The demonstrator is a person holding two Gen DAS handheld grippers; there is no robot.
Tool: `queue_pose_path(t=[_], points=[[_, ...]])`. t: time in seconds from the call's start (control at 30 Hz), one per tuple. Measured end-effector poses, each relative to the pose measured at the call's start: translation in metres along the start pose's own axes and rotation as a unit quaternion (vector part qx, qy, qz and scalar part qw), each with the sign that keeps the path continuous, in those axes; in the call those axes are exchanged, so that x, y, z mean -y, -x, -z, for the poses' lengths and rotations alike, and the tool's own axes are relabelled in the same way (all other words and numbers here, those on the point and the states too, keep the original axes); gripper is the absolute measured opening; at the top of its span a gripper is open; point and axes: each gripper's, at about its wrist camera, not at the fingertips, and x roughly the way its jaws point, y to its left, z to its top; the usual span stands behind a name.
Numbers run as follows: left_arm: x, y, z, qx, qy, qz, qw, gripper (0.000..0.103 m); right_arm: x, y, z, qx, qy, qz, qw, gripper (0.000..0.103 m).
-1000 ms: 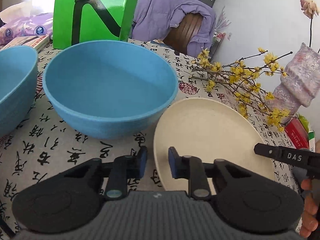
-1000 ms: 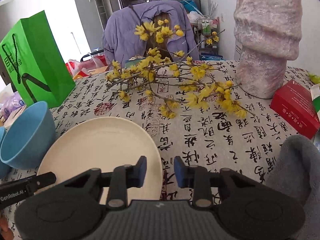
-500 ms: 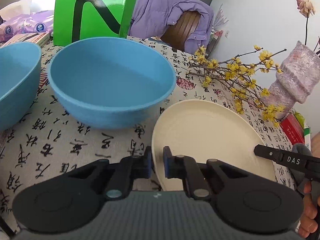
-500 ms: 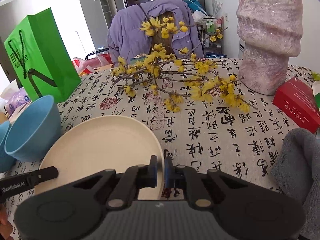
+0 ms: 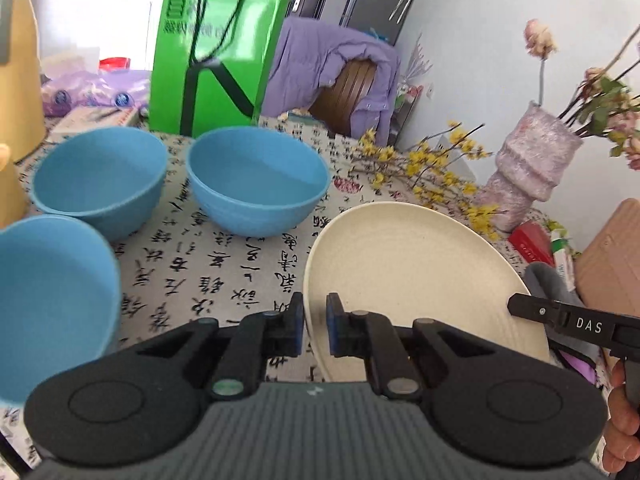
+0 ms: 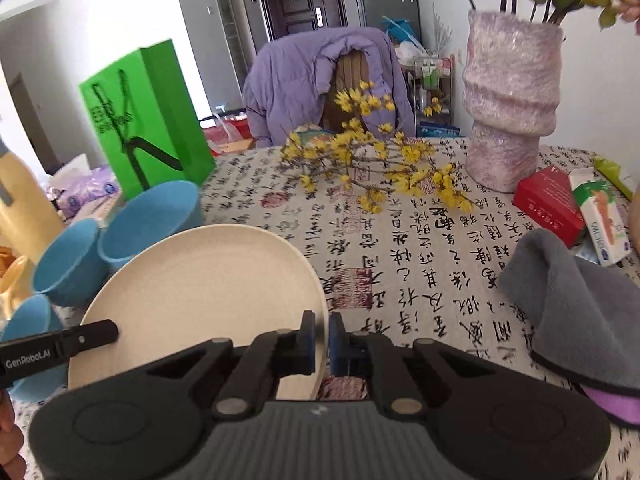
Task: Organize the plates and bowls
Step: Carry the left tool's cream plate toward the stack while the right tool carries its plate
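Two hand-held grippers, left (image 5: 315, 330) and right (image 6: 321, 343), clamp opposite edges of the cream plate (image 5: 412, 276), held just above the table (image 6: 420, 248) beside three blue bowls (image 5: 256, 180); level, matched hands should prevent slipping.

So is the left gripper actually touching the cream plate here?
Touching. In the left wrist view the left gripper has the rim of the cream plate clamped between its blue pads, with no gap visible.

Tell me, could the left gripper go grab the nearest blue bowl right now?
Probably not yet: the left gripper is shut on the cream plate, shared with the right gripper. The path to the bowl looks open.
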Motion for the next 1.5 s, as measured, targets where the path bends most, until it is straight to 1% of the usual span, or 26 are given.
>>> queue_pose_path(t=[0.17,0.3,0.37,0.47,0.6,0.83,0.93,1.07,1.17,1.33,1.5], points=[[-0.010,0.061,0.024,0.027,-0.009,0.000,0.9996,0.011,-0.026,0.055,0.021,0.028,0.009,-0.003,1.000,0.006],[-0.021,0.104,0.048,0.044,-0.014,-0.002,0.9989,0.011,-0.049,0.096,0.052,0.047,0.025,-0.005,0.999,0.006],[-0.026,0.123,0.062,0.058,-0.024,-0.005,0.9980,0.011,-0.058,0.111,0.069,0.055,0.027,-0.011,0.998,0.006],[-0.034,0.153,0.090,0.087,-0.028,-0.014,0.9957,0.012,-0.069,0.133,0.098,0.069,0.018,-0.021,0.997,0.006],[-0.048,0.182,0.131,0.105,-0.027,-0.023,0.9939,0.012,-0.091,0.158,0.140,0.088,0.030,-0.018,0.996,0.006],[-0.076,0.227,0.205,0.116,-0.020,-0.033,0.9925,0.012,-0.118,0.188,0.222,0.098,0.035,-0.026,0.994,0.007],[-0.085,0.234,0.225,0.110,-0.022,-0.045,0.9927,0.012,-0.127,0.196,0.256,0.092,0.027,-0.031,0.995,0.007],[-0.091,0.233,0.233,0.104,-0.024,-0.050,0.9930,0.012,-0.131,0.190,0.278,0.065,0.024,-0.030,0.997,0.007],[-0.092,0.231,0.235,0.101,-0.025,-0.052,0.9932,0.012,-0.131,0.187,0.284,0.055,0.026,-0.030,0.998,0.008],[-0.088,0.230,0.237,0.099,-0.030,-0.051,0.9933,0.012,-0.129,0.187,0.286,0.057,0.022,-0.025,0.998,0.008],[-0.085,0.228,0.233,0.099,-0.025,-0.052,0.9935,0.012,-0.128,0.188,0.281,0.058,0.022,-0.025,0.998,0.008]])
